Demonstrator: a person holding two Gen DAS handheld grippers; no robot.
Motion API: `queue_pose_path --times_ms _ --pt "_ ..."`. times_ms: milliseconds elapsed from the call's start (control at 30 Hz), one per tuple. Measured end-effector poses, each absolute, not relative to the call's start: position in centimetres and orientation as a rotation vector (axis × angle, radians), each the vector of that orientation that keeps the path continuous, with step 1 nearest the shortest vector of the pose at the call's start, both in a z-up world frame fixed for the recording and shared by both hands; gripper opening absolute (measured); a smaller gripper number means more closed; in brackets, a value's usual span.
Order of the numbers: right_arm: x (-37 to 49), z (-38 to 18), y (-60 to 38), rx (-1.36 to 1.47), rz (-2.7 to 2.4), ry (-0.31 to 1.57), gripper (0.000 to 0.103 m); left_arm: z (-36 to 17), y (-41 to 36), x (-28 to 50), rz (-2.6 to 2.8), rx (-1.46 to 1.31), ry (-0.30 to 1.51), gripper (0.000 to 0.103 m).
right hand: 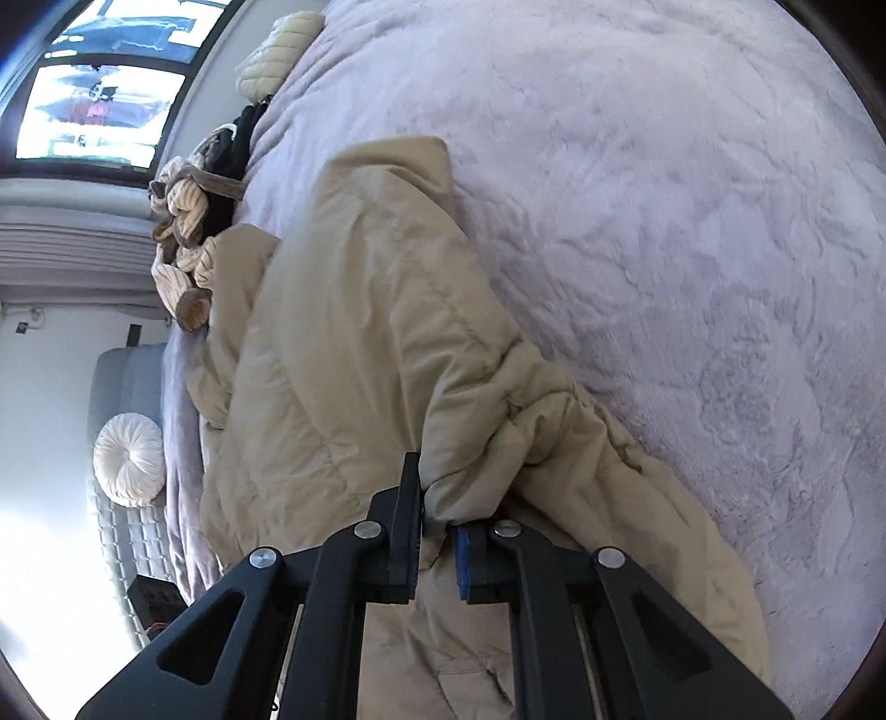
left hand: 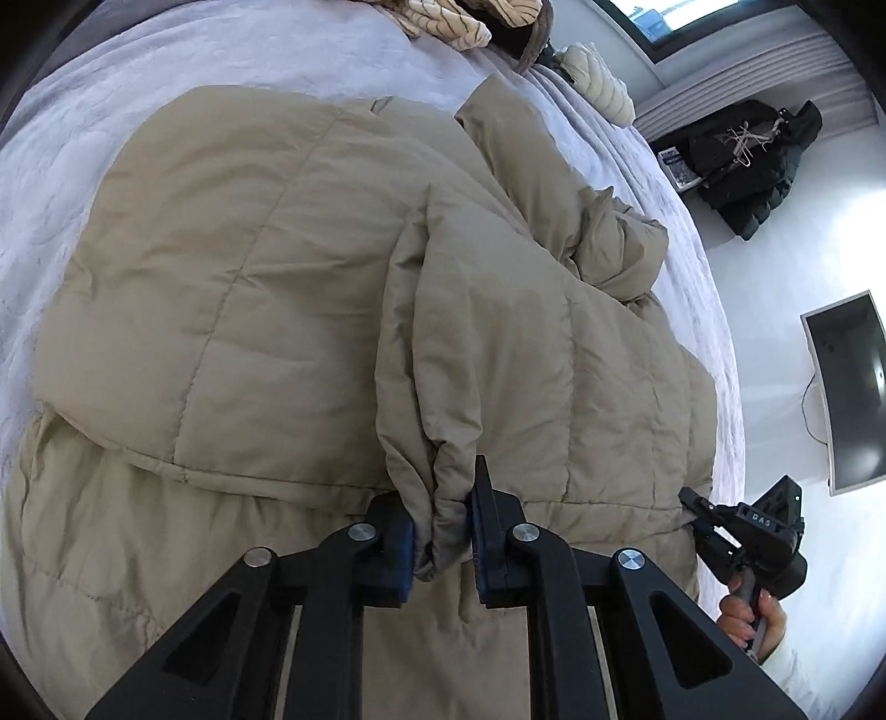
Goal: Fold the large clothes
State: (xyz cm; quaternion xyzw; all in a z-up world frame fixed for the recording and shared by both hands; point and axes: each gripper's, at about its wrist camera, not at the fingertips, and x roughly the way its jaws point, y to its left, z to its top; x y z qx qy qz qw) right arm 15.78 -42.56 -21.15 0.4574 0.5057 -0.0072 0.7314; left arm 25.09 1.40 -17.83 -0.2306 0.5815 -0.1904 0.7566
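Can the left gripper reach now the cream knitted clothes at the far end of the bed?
Probably not as things stand. The left gripper is shut on a bunched fold of the beige puffer coat, and the whole coat lies between it and the cream knitted clothes. It would likely have to let go first.

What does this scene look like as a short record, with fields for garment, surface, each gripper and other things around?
garment: beige puffer coat, spread out, one sleeve folded across its body
surface: bed with pale lilac blanket
left gripper: jaws shut on sleeve cuff
right gripper: jaws shut on a coat edge
other things: black jacket on floor, round white cushion, window
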Motion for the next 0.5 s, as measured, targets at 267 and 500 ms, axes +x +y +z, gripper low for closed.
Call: queue_pose_path --times_ms 267,500 --pt "16.3 -21.1 -42.7 0.986 -0.028 1.115 0.01 -14.6 4.6 24.3 -0.312 -0.343 1.232 0.027" --pt "15.2 -20.4 -42.7 0.931 0.001 1.133 0.013 -11.7 2.9 24.8 -0.353 -0.342 1.151 0.027"
